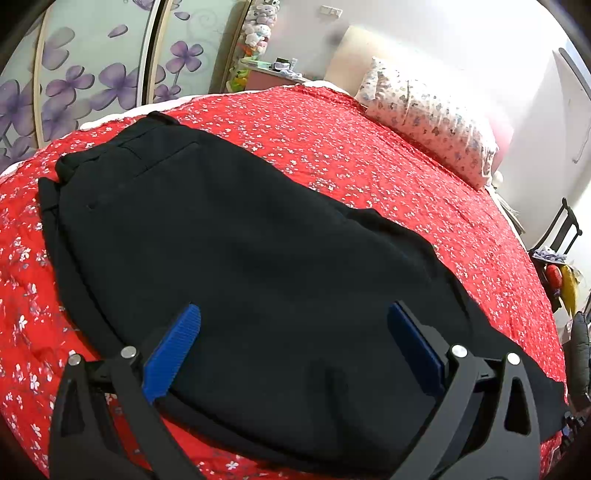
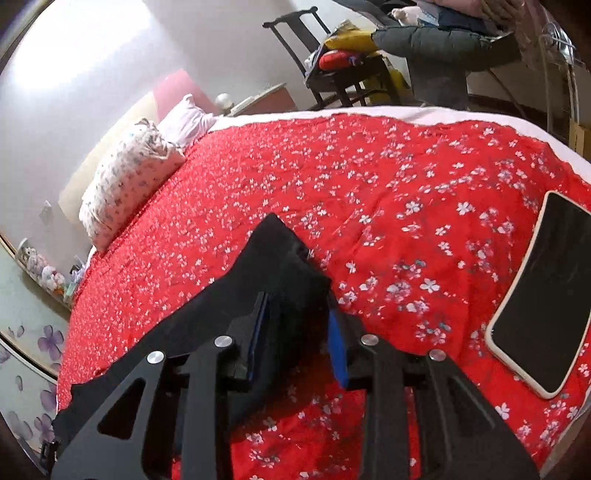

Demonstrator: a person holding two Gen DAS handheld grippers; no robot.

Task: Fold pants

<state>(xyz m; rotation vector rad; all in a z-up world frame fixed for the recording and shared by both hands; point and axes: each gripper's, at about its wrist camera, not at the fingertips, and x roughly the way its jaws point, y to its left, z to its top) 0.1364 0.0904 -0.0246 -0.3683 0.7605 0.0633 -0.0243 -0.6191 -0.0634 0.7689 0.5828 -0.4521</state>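
Pants lie lengthwise-doubled on bedspread; left gripper spread above them, right gripper pinching leg end, cross-fold pending

A home bedroom is shown: a bed is covered by a red floral quilt, a pillow is laid at its head, soft toys are stacked by a flower-printed wardrobe, and a chair is heaped with clothes
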